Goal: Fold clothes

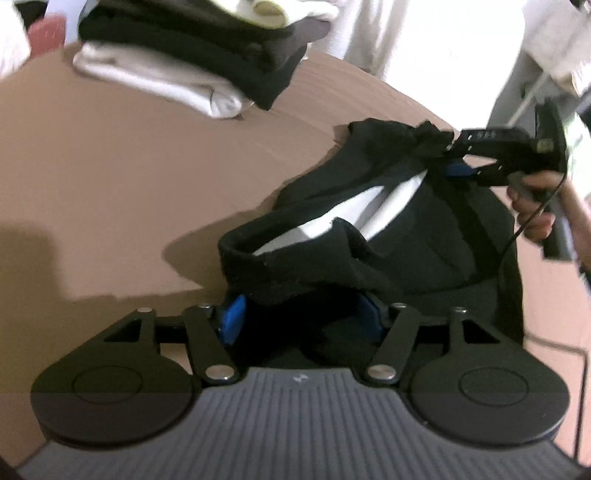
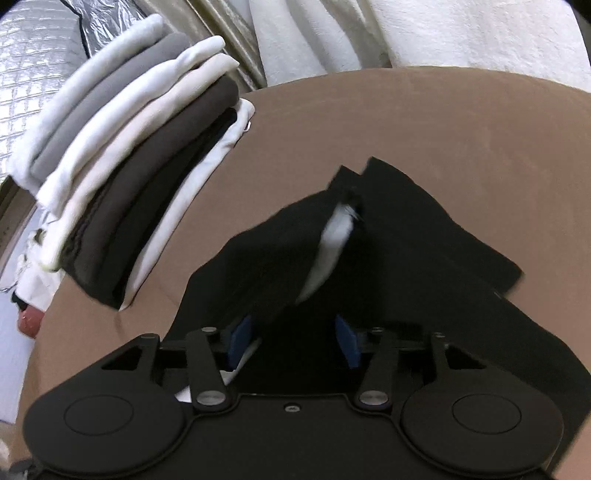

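A black garment [image 1: 399,229] with white patches lies bunched on the brown table [image 1: 129,177]. My left gripper [image 1: 301,319] has its blue pads around a thick fold of the garment's near edge. My right gripper [image 1: 456,162], seen from the left wrist view, pinches the garment's far corner and lifts it. In the right wrist view the garment [image 2: 406,258] fills the space between the right gripper's [image 2: 293,339] blue pads, with a white strip showing in a fold.
A stack of folded clothes [image 2: 129,177] in white, grey, brown and black sits at the table's far left; it also shows in the left wrist view [image 1: 192,62]. White curtains [image 2: 406,33] hang behind the table. A silver quilted bag [image 2: 33,55] stands far left.
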{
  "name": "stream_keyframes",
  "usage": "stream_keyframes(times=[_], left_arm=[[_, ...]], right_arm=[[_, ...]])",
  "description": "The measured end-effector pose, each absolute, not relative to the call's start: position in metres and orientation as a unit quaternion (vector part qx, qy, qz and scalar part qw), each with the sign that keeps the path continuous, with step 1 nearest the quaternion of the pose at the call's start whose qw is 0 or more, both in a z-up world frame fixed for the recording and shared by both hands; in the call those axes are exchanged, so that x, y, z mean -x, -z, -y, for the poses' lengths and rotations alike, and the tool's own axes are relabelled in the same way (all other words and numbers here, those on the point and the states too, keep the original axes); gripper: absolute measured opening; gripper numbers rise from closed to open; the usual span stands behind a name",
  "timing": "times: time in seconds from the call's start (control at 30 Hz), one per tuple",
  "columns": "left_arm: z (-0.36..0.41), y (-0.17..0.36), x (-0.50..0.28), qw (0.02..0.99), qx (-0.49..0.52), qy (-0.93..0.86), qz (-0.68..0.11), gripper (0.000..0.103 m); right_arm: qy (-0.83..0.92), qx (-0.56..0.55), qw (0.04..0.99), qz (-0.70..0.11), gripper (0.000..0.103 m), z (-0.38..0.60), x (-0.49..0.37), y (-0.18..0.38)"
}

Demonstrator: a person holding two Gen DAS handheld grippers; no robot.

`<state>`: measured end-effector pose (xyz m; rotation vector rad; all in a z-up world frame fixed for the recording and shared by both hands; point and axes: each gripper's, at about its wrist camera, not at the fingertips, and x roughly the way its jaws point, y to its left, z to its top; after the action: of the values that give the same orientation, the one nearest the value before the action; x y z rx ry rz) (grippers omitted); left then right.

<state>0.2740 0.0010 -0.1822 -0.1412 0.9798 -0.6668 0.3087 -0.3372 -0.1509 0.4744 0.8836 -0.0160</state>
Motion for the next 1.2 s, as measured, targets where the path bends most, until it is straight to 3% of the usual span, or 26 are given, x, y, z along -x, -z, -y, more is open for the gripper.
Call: stream_keyframes(times=[0.07, 0.1, 0.13, 0.2, 0.4, 0.53, 0.57, 0.63, 0.67, 0.8, 0.93, 1.2], left_arm=[[-0.002, 0.183, -0.279, 0.831, 0.074, 0.312, -0.455, 0.04], [-0.002, 0.181, -0.279, 0.833, 0.072, 0.315, -0.449, 0.016], [-0.003, 0.178, -0.277, 0.836, 0.068, 0.319, -0.441, 0.014], [-0.003, 0.173, -0.274, 0.841, 0.059, 0.328, -0.426, 0.011], [-0.016, 0.169, -0.274, 0.827, 0.057, 0.322, -0.458, 0.013], [-0.027, 0.185, -0.286, 0.808, 0.055, 0.291, -0.509, 0.013], [-0.031, 0.186, -0.288, 0.804, 0.069, 0.293, -0.513, 0.013], [-0.034, 0.183, -0.291, 0.803, 0.082, 0.297, -0.509, 0.014], [-0.034, 0.181, -0.29, 0.806, 0.082, 0.298, -0.504, 0.015], [-0.03, 0.177, -0.286, 0.817, 0.077, 0.304, -0.484, 0.025], [-0.034, 0.171, -0.287, 0.836, 0.087, 0.297, -0.454, 0.047], [-0.028, 0.181, -0.298, 0.827, 0.106, 0.291, -0.469, 0.053]], right_arm=[[0.013, -0.159, 0.888, -0.431, 0.031, 0.323, -0.321, 0.152], [0.02, -0.143, 0.892, -0.428, 0.016, 0.319, -0.323, 0.15], [0.027, -0.132, 0.896, -0.424, 0.006, 0.317, -0.325, 0.148], [0.038, -0.138, 0.903, -0.404, 0.006, 0.317, -0.326, 0.137], [0.063, -0.13, 0.913, -0.382, 0.007, 0.314, -0.333, 0.107], [0.065, -0.134, 0.918, -0.368, 0.018, 0.329, -0.327, 0.104], [0.065, -0.136, 0.919, -0.365, 0.023, 0.332, -0.325, 0.104], [0.066, -0.138, 0.921, -0.358, 0.048, 0.34, -0.322, 0.102], [0.066, -0.139, 0.922, -0.354, 0.05, 0.343, -0.32, 0.101], [0.068, -0.144, 0.927, -0.34, 0.05, 0.358, -0.314, 0.099], [0.073, -0.122, 0.93, -0.338, 0.05, 0.374, -0.304, 0.099], [0.031, -0.061, 0.928, -0.365, 0.05, 0.371, -0.301, 0.107]])
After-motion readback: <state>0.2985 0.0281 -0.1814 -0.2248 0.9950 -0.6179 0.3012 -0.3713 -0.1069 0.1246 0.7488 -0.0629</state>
